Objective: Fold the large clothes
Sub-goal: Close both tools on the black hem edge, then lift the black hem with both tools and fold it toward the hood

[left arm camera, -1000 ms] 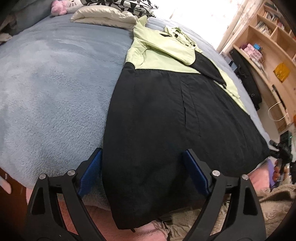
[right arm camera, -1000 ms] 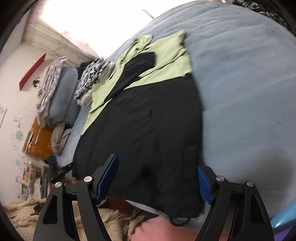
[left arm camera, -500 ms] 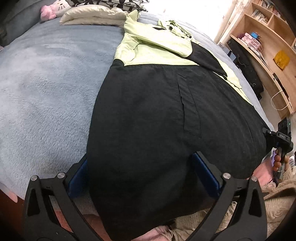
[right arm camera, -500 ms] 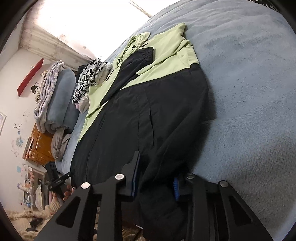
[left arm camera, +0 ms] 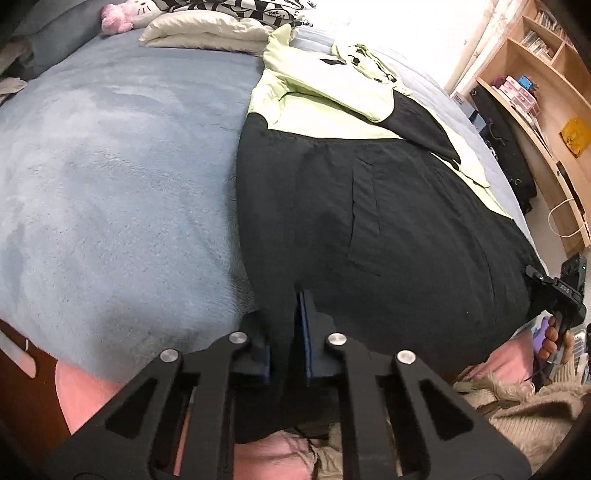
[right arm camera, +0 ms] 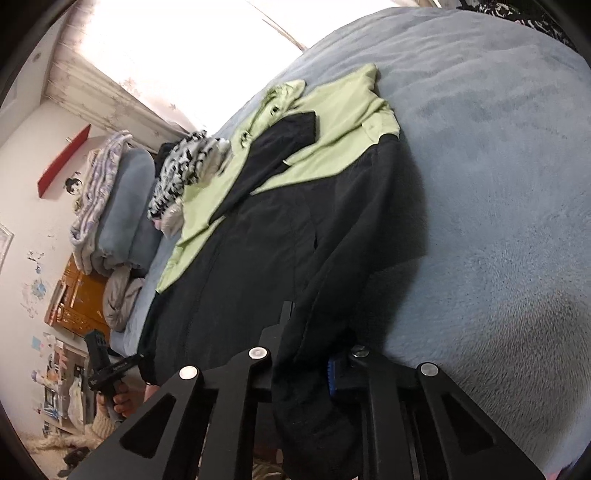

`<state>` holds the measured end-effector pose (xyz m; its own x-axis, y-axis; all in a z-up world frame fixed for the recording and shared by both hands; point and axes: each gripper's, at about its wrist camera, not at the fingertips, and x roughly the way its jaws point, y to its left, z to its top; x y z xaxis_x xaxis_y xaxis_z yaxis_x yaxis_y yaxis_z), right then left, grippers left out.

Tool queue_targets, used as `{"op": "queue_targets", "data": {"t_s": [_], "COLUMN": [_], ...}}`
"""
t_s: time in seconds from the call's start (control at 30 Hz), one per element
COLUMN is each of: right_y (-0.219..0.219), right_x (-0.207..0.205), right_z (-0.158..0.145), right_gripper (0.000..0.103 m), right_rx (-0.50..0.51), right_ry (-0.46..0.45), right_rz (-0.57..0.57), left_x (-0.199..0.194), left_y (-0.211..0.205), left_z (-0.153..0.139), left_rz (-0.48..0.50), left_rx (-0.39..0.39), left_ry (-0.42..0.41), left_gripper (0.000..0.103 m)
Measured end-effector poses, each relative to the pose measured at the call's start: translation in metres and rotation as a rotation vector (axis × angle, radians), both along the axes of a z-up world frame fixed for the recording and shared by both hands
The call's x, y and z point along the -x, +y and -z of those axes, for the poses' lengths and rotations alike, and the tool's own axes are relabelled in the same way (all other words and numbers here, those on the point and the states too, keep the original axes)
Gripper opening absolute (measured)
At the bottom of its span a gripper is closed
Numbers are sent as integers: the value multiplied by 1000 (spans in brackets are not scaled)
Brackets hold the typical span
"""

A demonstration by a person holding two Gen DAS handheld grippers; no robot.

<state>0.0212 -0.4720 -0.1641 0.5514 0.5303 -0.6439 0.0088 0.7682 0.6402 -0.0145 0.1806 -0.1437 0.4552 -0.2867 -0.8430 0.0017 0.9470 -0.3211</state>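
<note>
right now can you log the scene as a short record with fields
garment: black and lime-green jacket, spread flat, hem toward the cameras
surface: grey-blue plush bedspread
left gripper: jaws shut on the jacket's hem
right gripper: jaws shut on the hem at the jacket's other corner
behind jacket: folded cream quilt, pink plush toy
fold: not yet made

Jackets: one, my black-and-green jacket (left arm camera: 369,206) (right arm camera: 280,236) spread on the bed.
Grippers: two, my left gripper (left arm camera: 287,332) and my right gripper (right arm camera: 306,354), each pinching the jacket's near hem.
Blankets: one blue blanket (left arm camera: 118,177) (right arm camera: 491,192) under the jacket.
Plush toys: one pink plush (left arm camera: 117,20), far left.
Cream pillows: one cream pillow (left arm camera: 207,31), far.
Wooden shelves: one shelf unit (left arm camera: 546,85), far right.
</note>
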Motion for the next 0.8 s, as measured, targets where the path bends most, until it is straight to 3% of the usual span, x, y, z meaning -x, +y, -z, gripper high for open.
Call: {"op": "queue_targets", "data": {"t_s": [0.23,0.43,0.6,0.7,0.8], "right_y": [5,7,7,1,-14], "right_x": [16,35,56,63,65], "right_z": [-38,-83,-109,-113,-108], "right_gripper": [10,9,9,9,9], "right_rx": [53,119,191,222,191], "right_ry": [-66,-114,-105,-65,-32], "right_rz": [-12,-27,-79,-86,-67], "left_x": [11,37,60,56,53], "left_y": [13,8,10,11,18], "left_z": [-11,-54,-87,-102,-109], "left_rz": [-161,-146,-132,-142,-171], "left_rx": [105,158,184,218,281], "left_ry": [2,-77,-95,-81,-84], "left_gripper": [2,1,1,1,1]}}
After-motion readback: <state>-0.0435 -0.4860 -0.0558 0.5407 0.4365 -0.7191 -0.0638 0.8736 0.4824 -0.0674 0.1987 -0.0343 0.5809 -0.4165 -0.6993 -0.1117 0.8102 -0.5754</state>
